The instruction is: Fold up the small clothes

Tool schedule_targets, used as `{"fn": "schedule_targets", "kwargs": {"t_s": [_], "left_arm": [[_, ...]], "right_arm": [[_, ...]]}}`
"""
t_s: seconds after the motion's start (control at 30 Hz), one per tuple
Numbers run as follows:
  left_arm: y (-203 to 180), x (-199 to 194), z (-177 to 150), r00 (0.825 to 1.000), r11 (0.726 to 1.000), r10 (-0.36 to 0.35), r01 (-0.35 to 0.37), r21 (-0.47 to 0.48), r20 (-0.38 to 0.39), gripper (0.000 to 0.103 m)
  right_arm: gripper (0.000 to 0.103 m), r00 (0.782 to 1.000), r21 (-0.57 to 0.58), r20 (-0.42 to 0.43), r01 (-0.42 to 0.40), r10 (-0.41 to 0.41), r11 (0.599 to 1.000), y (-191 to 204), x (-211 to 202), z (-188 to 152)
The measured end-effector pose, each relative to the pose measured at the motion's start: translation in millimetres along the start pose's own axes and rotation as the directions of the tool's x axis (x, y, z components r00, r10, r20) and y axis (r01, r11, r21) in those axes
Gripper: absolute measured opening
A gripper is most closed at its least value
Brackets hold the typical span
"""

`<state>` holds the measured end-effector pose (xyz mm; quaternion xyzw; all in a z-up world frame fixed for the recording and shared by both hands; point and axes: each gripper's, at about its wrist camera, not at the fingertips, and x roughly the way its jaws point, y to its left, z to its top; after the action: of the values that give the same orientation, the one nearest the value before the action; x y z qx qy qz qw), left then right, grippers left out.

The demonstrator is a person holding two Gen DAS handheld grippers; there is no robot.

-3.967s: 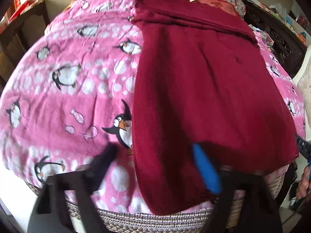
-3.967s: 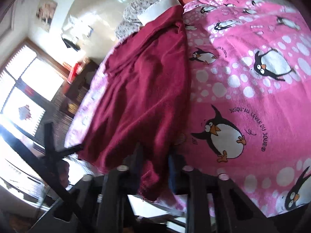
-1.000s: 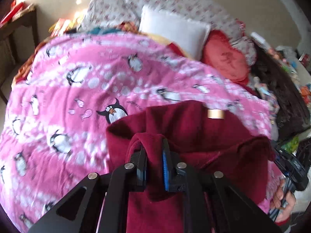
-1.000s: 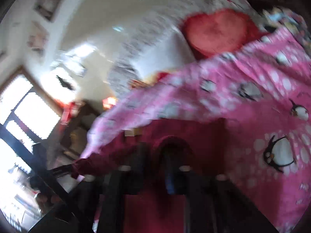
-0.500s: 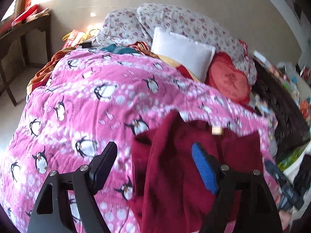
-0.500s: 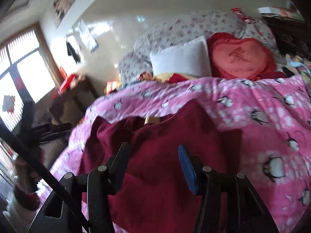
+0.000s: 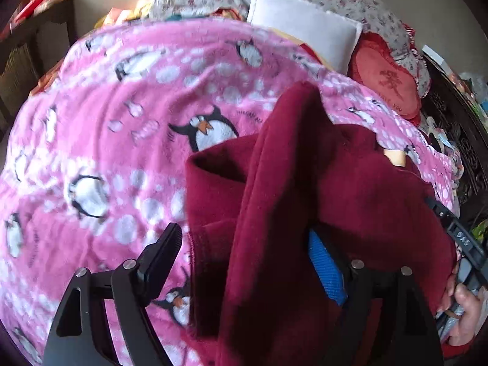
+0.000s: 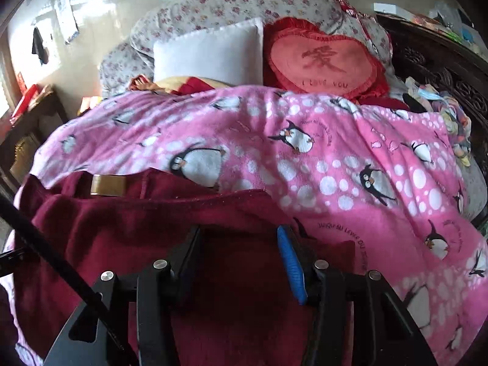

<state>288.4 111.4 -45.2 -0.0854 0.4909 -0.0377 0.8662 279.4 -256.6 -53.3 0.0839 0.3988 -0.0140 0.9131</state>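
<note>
The soft, limp maroon garment (image 7: 350, 189), judged light and floppy, is best pinched at a hemmed edge by both tongs, left (image 7: 244, 259) and right (image 8: 241, 256), which are held open and gripping nothing.

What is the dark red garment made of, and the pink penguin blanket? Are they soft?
The garment looks like a thick, matte fleece or knit: fuzzy surface, and it drapes in rounded folds. The blanket looks like plush fleece: a short fuzzy nap with a faint sheen and printed penguins. Both probably feel soft.

The left gripper (image 7: 244, 253) has its jaws spread wide. The right gripper (image 8: 241, 256) is likewise parted, with nothing pinched between its pads.
</note>
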Motion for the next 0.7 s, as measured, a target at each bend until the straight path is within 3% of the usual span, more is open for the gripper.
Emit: {"fn": "schedule_targets", "kwargs": {"t_s": [0.07, 0.17, 0.33, 0.53, 0.67, 0.7], "left_arm": [[1.2, -17.5, -5.3, 0.999, 0.999, 0.037, -0.038, 0.025, 0.034, 0.082], [5.6, -45.3, -20.3, 0.998, 0.999, 0.0, -0.003, 0.044, 0.07, 0.082], [0.0, -72.3, -59.6, 0.996, 0.994, -0.009, 0.0, 0.108, 0.09, 0.082], [-5.3, -61.2, -92.8, 0.998, 0.988, 0.027, -0.034, 0.151, 0.049, 0.082], [-4.0, -45.8, -95.6, 0.999, 0.989, 0.032, -0.034, 0.146, 0.02, 0.082], [-2.6, -42.3, -93.9, 1.0, 0.99, 0.027, -0.029, 0.135, 0.014, 0.082]], "right_arm": [[0.055, 0.999, 0.021, 0.025, -0.028, 0.028, 0.999, -4.1, -21.4, -4.3], [0.06, 0.996, 0.052, 0.029, -0.088, 0.087, 0.995, -10.8, -48.8, -16.4], [0.064, 0.997, 0.031, 0.048, -0.056, 0.054, 0.998, -12.7, -77.2, -30.9], [0.064, 0.999, 0.092, 0.005, -0.039, 0.039, 0.995, -24.5, -50.1, -16.4], [0.064, 0.999, 0.11, -0.027, -0.031, 0.035, 0.993, -27.6, -21.0, -3.9], [0.054, 0.999, 0.115, -0.032, -0.039, 0.042, 0.993, -28.4, -16.7, -3.0]]}}
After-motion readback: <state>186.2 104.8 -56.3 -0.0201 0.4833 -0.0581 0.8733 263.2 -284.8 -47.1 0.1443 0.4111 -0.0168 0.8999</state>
